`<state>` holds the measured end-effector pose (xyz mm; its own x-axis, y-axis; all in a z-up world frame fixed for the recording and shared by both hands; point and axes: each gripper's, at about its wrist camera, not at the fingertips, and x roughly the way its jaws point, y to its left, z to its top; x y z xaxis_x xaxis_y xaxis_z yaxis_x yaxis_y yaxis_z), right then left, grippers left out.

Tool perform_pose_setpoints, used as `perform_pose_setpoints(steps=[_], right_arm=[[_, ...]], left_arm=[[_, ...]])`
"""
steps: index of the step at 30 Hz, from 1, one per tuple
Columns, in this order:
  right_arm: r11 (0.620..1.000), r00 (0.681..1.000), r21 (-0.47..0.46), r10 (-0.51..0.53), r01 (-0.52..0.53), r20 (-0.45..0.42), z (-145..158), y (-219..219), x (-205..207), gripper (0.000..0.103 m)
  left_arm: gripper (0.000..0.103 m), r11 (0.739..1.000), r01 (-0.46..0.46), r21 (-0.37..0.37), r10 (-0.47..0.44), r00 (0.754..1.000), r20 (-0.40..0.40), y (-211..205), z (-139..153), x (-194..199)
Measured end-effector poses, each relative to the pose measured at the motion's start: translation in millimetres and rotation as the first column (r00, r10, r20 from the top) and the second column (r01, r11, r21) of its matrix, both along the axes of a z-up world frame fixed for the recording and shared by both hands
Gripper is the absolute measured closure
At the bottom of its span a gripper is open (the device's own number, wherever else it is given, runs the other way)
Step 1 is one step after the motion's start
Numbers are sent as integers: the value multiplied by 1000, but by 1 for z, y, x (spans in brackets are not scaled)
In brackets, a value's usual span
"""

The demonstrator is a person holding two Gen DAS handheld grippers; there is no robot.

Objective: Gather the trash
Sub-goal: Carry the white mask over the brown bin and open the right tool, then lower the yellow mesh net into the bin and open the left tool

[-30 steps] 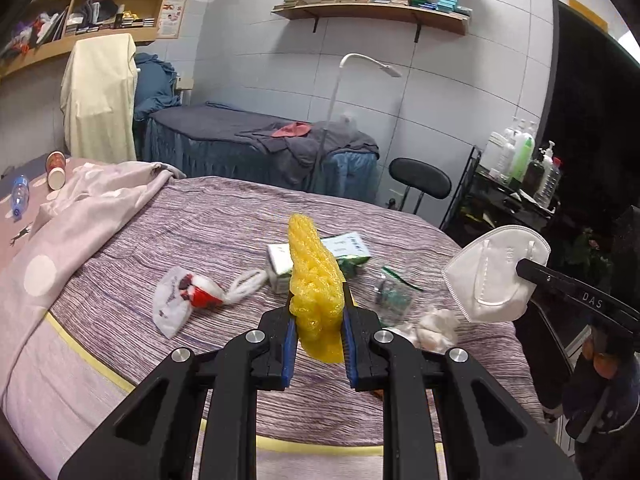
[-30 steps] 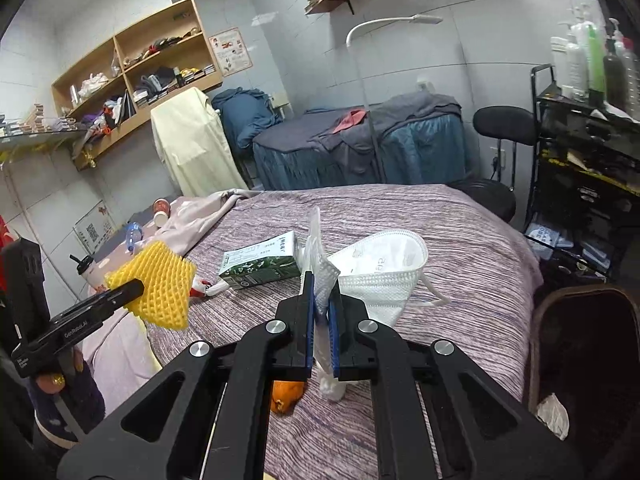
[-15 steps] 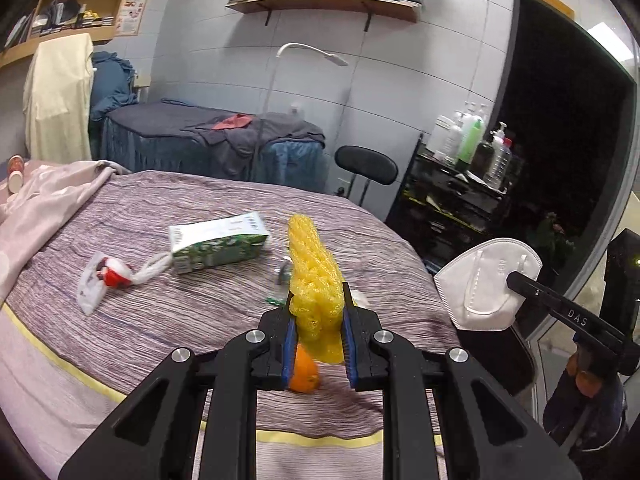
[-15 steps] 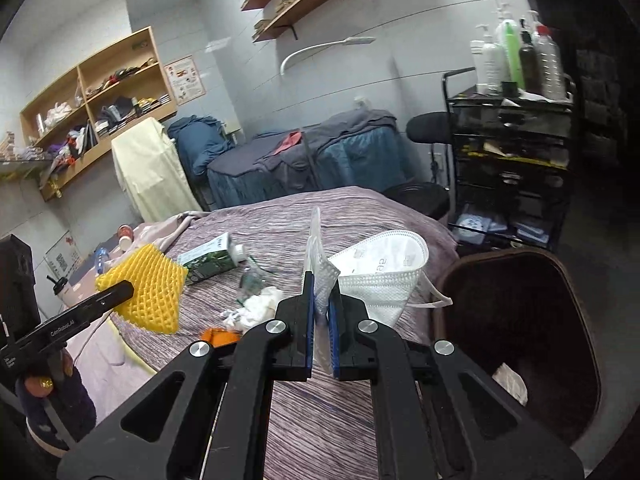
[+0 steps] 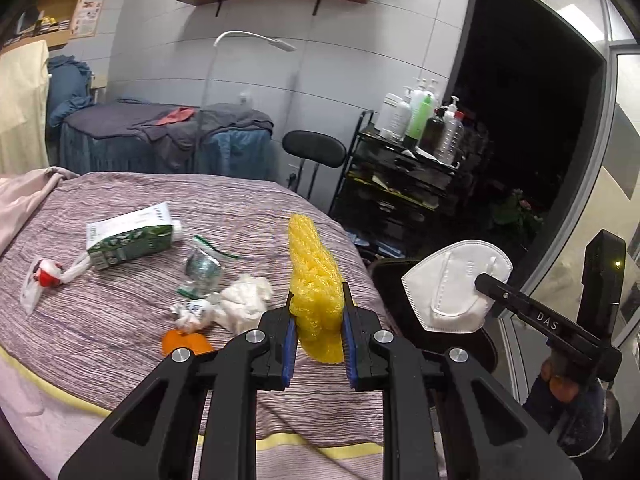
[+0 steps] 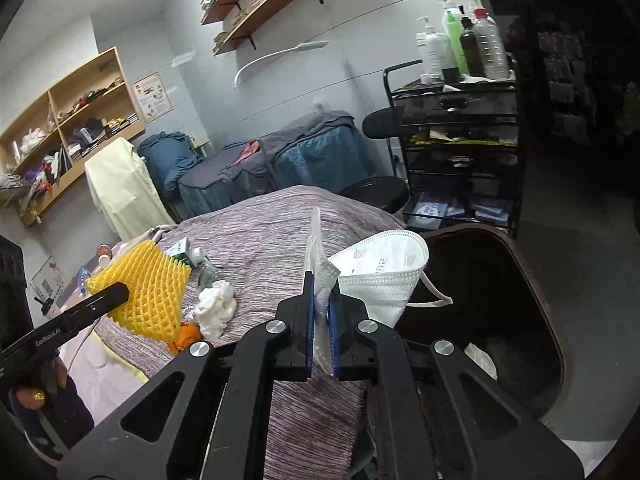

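Trash scattered over the striped purple bed cover (image 5: 120,320): green-and-white carton (image 5: 130,236) at centre left of the left wrist view, red-and-white wrapper (image 5: 42,280) just left of it, crumpled clear bag (image 5: 202,270) to its right, white tissue wad (image 5: 240,300) below that, orange peel (image 5: 186,342) lowest, near the finger tips. Yellow foam net (image 5: 316,288) pinched upright in the left gripper (image 5: 318,334), fingers narrowed onto it, lower centre of frame. White face mask (image 6: 380,276) clamped by its folded edge in the right gripper (image 6: 322,328), fingers nearly together, centre of the right wrist view; ear loop dangling at right. Dark brown bin (image 6: 520,320) open at right of that view, beside the bed edge, a white scrap inside. Black cart with bottles (image 6: 456,128) behind, upper right.
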<state>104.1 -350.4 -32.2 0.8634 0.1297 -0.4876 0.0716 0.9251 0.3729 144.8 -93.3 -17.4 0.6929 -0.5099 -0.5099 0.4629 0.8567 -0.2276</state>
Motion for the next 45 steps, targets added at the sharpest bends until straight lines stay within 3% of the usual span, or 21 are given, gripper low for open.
perform_pose_setpoints(steps=[20,33,35,36,37,38,39,45], right_arm=[[977,972,3,-214,215,-101,-43,-84,-18,96],[973,946,3,-222,229,-235,-96,-101,16,94],[976,945,12,-209,219,-250,-102,-99,20,86],[978,946,16,-199,210,-257,-104,-97,22,68],[979,946,15,-194,205,-259,-106,-94,23,44],[978,947,12,-200,209,-253,-106,-93,22,35],[976,947,11,-209,218,-244,-106,-92,21,31],[968,945,18,-241,251,-222,-100,-93,8,31]], left_arm=[[85,989,148,17,-147,988,-52,-77,-13,-2],[85,971,231,68,-225,971,-84,-124,-26,1],[85,968,238,73,-232,969,-90,-127,-28,2],[85,967,242,74,-235,967,-95,-130,-29,3],[85,967,245,75,-238,966,-99,-131,-30,3],[85,966,248,77,-240,965,-103,-133,-31,4],[85,965,250,80,-241,965,-107,-135,-32,5],[85,961,261,88,-251,961,-117,-143,-35,8]])
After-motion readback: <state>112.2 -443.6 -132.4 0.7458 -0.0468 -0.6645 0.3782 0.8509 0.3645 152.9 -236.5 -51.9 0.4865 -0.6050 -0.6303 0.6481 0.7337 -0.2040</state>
